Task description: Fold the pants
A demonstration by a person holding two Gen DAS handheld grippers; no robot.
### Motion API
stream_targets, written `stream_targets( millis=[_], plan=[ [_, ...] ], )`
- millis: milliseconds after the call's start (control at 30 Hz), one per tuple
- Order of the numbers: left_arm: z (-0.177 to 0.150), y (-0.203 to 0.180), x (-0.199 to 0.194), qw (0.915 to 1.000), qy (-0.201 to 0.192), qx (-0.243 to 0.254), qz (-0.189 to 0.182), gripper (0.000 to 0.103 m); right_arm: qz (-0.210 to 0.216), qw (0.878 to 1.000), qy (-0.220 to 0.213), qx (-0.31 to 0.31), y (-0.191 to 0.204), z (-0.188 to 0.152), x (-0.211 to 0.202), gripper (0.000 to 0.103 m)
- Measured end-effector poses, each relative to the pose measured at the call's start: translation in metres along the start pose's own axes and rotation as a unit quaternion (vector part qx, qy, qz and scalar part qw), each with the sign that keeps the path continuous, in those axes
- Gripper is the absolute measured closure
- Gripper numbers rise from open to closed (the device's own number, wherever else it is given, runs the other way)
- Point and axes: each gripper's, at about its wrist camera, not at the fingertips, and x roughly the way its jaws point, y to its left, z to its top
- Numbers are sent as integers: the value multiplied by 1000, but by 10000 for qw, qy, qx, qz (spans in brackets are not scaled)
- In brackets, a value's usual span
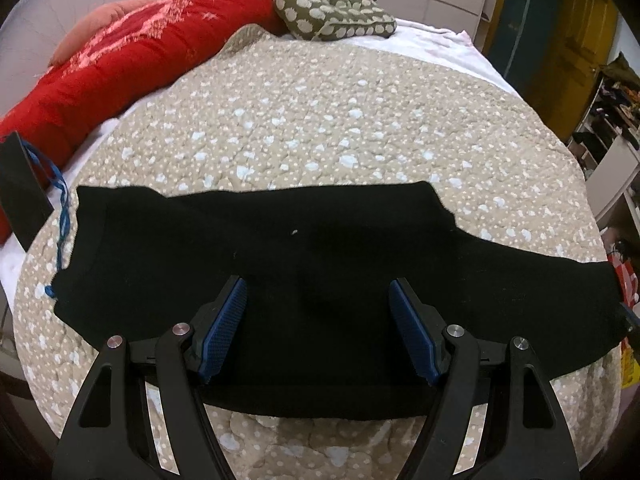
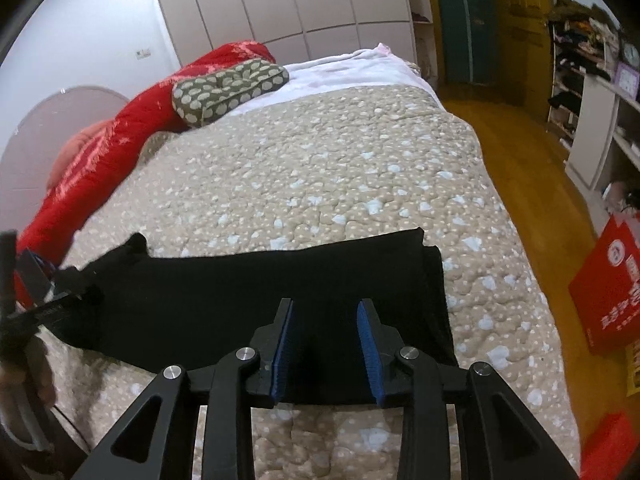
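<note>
Black pants (image 1: 320, 280) lie flat on the quilted bedspread (image 1: 320, 120), long axis running left-right across both my grippers. Left gripper (image 1: 318, 292) gapes wide above the waistband half, right gripper (image 2: 325, 312) part-open and empty above the leg-cuff end, nearest that edge.

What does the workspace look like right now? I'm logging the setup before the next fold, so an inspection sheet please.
Surface: beige dotted quilt on a bed, white sheet beyond it.
Job's things: black pants lying flat across the quilt's near edge, blue drawstring trailing at one end.
Clutter: red blanket and a green dotted pillow at the far side.
Grippers: left hand-held gripper open wide over the pants; right hand-held gripper open over the other end, nothing pinched.
Cables: nothing seen.
Surroundings: wardrobe doors, wooden floor, shelves, red bag beside the bed.
</note>
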Motion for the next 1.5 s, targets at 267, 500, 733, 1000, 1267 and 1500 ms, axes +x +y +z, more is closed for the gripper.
stream_targets(
  millis=[267,500,733,1000,1267,1500],
  plan=[
    [2,-13,-8,9997,-119,155,-113,29,-367,9993,-34,44,-15,-5,-7,69],
    [1,-32,-4,9991,-71,342,-251,29,-335,9988,-130,347,-42,-10,-14,69],
    [2,-53,0,9982,-8,519,-306,29,-196,9992,-303,155,-39,-4,-10,69],
    [3,-63,-1,9978,-13,582,-325,29,-178,9995,-250,66,-43,-1,-1,100],
    [1,-78,2,9964,54,731,-423,29,-459,9989,7,-26,-47,-6,18,101],
    [8,-102,4,9888,271,957,-1114,29,-221,9990,-125,363,-61,-11,-5,78]
  ],
)
